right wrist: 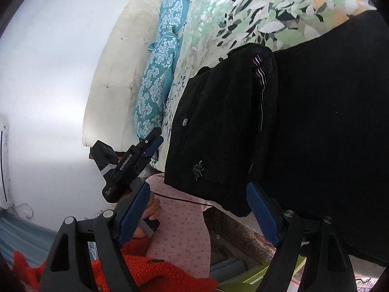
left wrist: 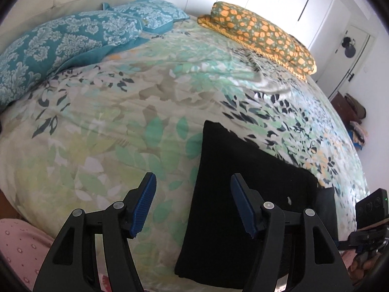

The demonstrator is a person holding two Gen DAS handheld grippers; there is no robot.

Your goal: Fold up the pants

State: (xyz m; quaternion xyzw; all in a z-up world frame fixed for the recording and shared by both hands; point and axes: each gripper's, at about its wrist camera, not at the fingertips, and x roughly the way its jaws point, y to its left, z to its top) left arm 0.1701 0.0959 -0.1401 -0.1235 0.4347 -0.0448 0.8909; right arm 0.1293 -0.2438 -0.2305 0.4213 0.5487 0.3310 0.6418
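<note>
Black fabric pants [left wrist: 243, 170] lie folded near the bed's edge on the leaf-patterned green and cream bedspread [left wrist: 109, 121], with the waist end, showing a small silver button [right wrist: 185, 122] and an insect-shaped emblem [right wrist: 198, 168], hanging partly over the side. The left gripper [left wrist: 193, 204] hangs above the bedspread with its blue-padded jaws spread and nothing between them. The right gripper [right wrist: 198, 209] is likewise released, just below the overhanging waist. The likely risk is that the hanging part drags the stack off the bed, or that a pinch takes only the top layer, so the fold opens. Dark cloth on dark cloth also hides the layer edges.
</note>
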